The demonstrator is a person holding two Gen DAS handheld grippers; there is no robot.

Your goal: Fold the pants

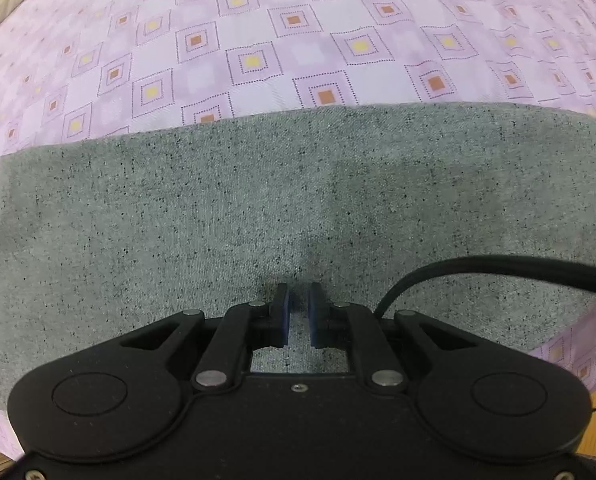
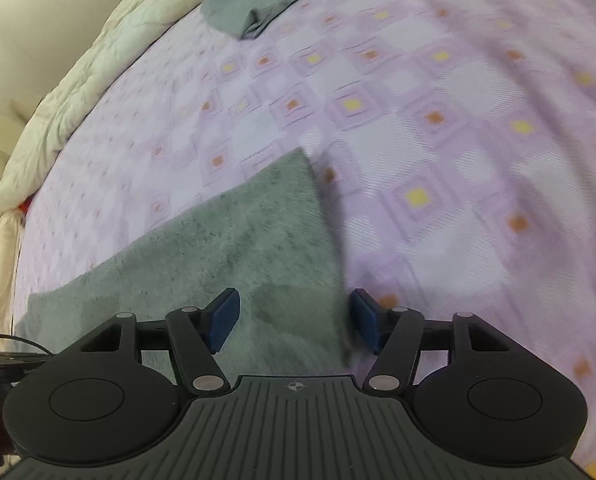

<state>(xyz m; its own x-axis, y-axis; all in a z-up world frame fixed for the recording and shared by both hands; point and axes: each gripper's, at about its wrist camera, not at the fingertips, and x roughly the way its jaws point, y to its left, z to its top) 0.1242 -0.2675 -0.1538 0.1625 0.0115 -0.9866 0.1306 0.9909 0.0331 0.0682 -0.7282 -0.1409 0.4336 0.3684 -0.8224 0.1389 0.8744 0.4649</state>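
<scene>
Pinching pants (image 1: 258,200), left fingers (image 1: 283,316) clench; right fingers (image 2: 224,316) released astride the edge, bedsheet (image 2: 458,160) beyond.

No readable text, label, brand or number shows in either view.

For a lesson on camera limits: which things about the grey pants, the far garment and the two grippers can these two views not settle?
- Pants: left wrist view, both ends cut off by the frame edges.
- Left gripper: whether fabric is pinched, hidden by its own narrow gap.
- Far grey garment: right wrist view, blurred, type unclear.
</scene>
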